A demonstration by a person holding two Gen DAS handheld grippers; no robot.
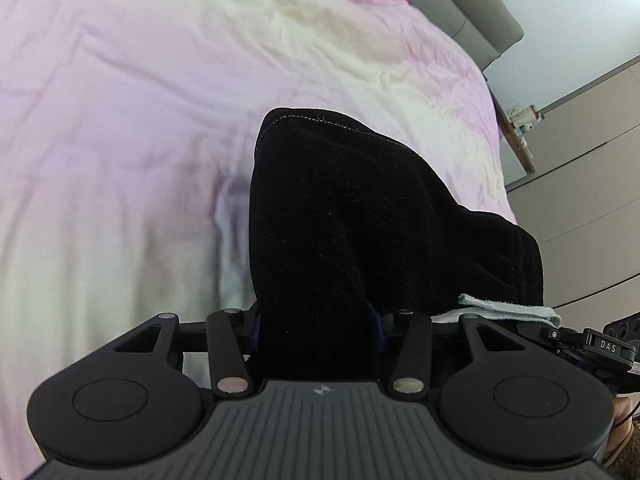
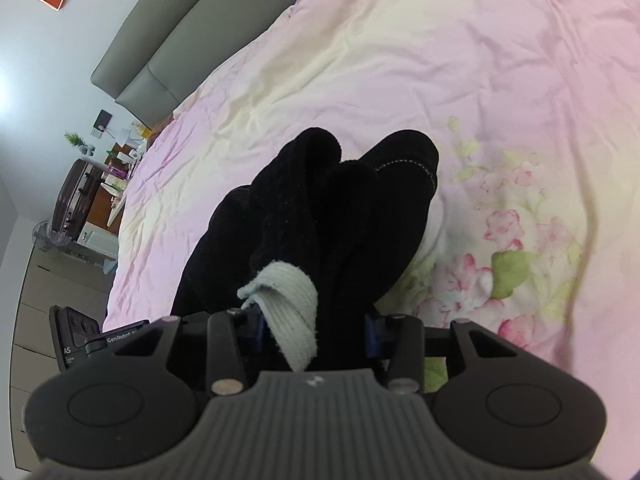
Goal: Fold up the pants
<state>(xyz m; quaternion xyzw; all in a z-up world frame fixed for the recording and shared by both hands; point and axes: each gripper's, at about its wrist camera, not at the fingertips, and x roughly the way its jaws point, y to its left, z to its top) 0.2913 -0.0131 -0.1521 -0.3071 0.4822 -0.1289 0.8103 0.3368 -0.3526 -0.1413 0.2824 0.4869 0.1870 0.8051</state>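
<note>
Black pants hang bunched from both grippers above a pink bed cover. My left gripper is shut on the black fabric, which covers its fingertips. A hem with pale stitching shows at the top of the bundle. My right gripper is shut on the pants near the waist, with a white drawstring looped across its jaws. The same drawstring shows at the right of the left wrist view. The fingertips of both grippers are hidden by cloth.
The pink and cream bed cover with a floral print fills both views. A grey headboard stands at the far end. A cluttered side table and a dark suitcase stand beside the bed. Pale wardrobe doors are at right.
</note>
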